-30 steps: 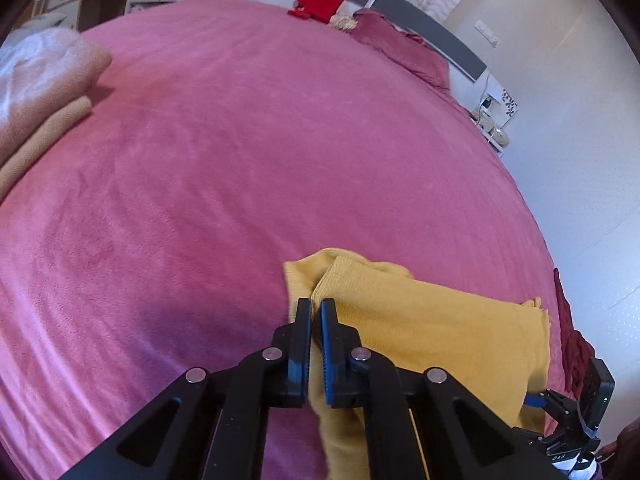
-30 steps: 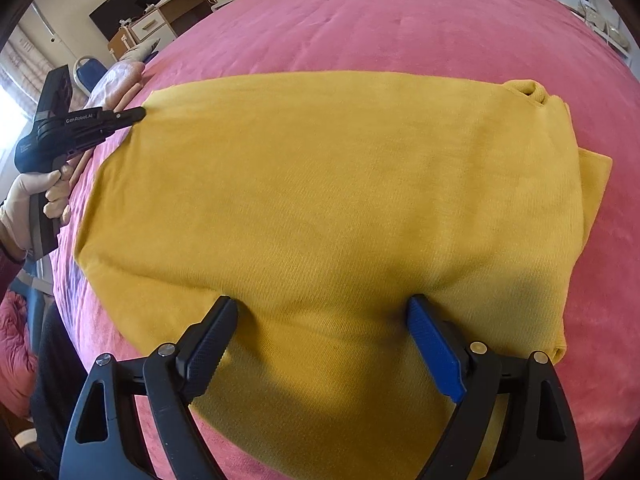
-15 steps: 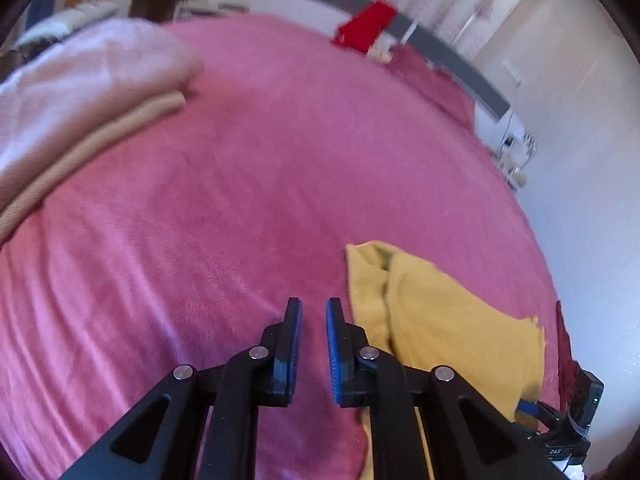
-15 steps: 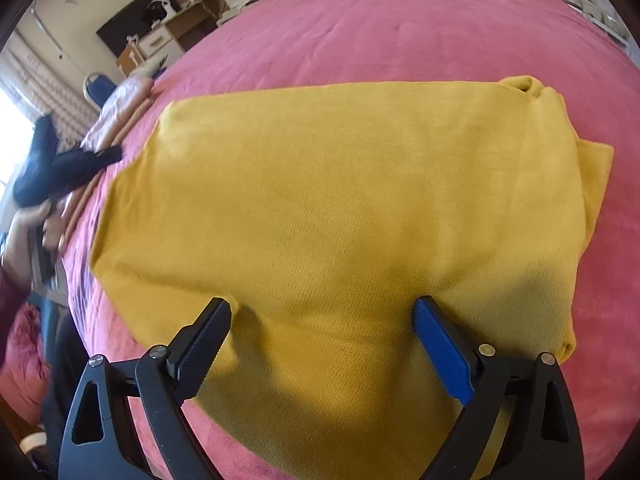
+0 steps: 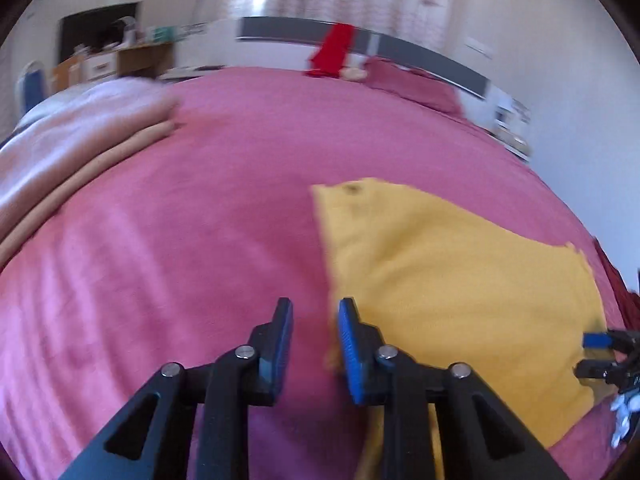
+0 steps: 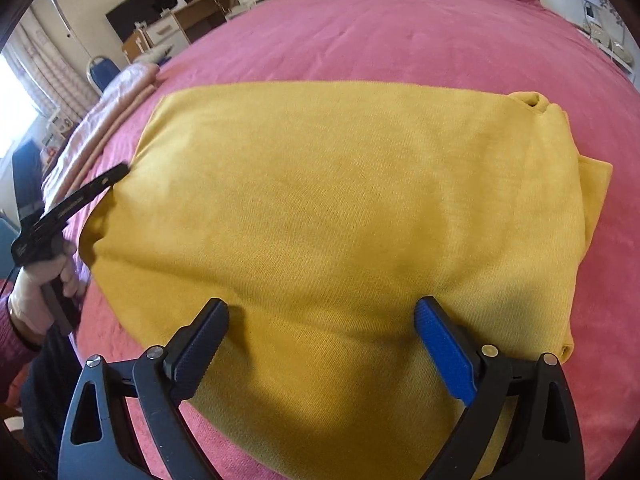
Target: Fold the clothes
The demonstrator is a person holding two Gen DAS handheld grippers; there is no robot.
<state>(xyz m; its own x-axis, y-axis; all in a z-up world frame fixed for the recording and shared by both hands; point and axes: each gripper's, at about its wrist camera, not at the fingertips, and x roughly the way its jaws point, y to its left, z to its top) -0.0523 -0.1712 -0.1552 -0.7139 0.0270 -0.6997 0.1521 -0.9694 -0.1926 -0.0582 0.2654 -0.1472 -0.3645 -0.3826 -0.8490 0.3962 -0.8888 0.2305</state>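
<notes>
Writing unreadable; left gripper jaws opening, empty; right gripper spread over yellow garment.

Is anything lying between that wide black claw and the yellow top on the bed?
Nothing visible. The right gripper stands open directly over the folded yellow top, its fingers spread over the cloth with nothing between. The pink bedspread around the top is bare.
</notes>
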